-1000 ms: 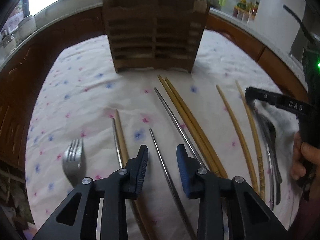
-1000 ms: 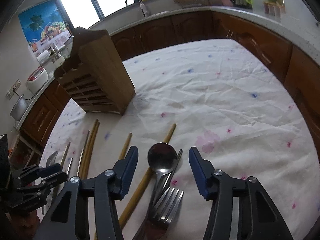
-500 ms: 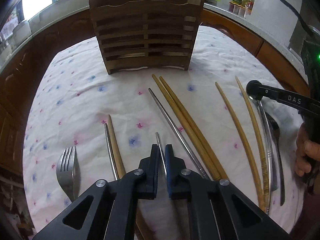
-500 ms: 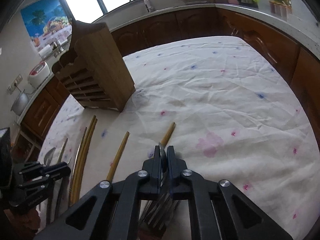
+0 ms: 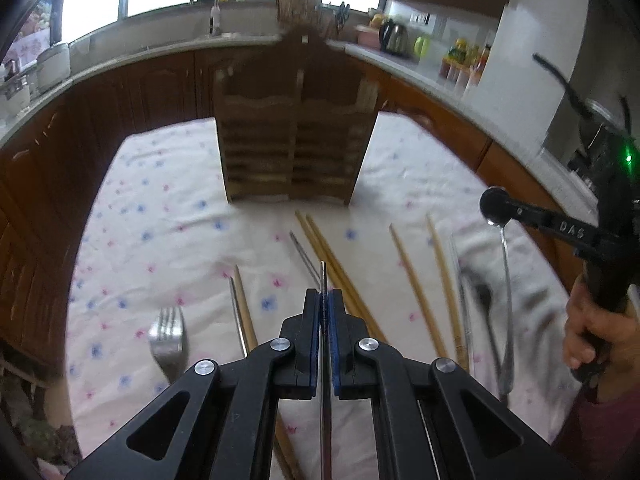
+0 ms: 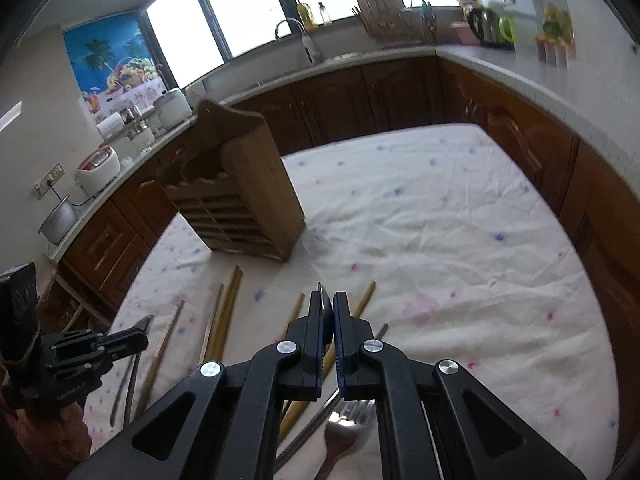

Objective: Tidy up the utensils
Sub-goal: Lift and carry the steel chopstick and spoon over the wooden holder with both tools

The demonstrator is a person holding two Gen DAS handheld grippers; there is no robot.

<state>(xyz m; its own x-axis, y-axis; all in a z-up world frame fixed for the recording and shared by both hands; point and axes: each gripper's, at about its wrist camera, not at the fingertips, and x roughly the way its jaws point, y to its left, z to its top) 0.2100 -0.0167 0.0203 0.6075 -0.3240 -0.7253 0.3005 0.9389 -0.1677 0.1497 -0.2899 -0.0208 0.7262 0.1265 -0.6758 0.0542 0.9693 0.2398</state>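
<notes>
My left gripper (image 5: 326,300) is shut on a thin metal chopstick (image 5: 323,276), whose tip pokes out past the pads, lifted off the flowered cloth. In the right wrist view my right gripper (image 6: 332,304) is shut on a steel spoon (image 6: 322,298), gripped edge-on at the bowl. From the left wrist view the spoon's handle (image 5: 507,300) hangs down below the right gripper (image 5: 495,205). The left gripper (image 6: 140,336) shows at the left edge. The slatted wooden utensil holder (image 5: 296,140) (image 6: 240,196) stands upright at the far side of the cloth.
On the cloth lie a fork (image 5: 168,336), a second metal chopstick (image 5: 304,256), several wooden chopsticks (image 5: 416,288) and another fork (image 6: 344,432) under my right gripper. Brown cabinets and a kitchen counter (image 6: 520,76) ring the table. A hand (image 5: 592,332) holds the right gripper.
Both grippers went from open to shut, the left on the metal chopstick and the right on the spoon. Both then rose from the cloth with their pieces.
</notes>
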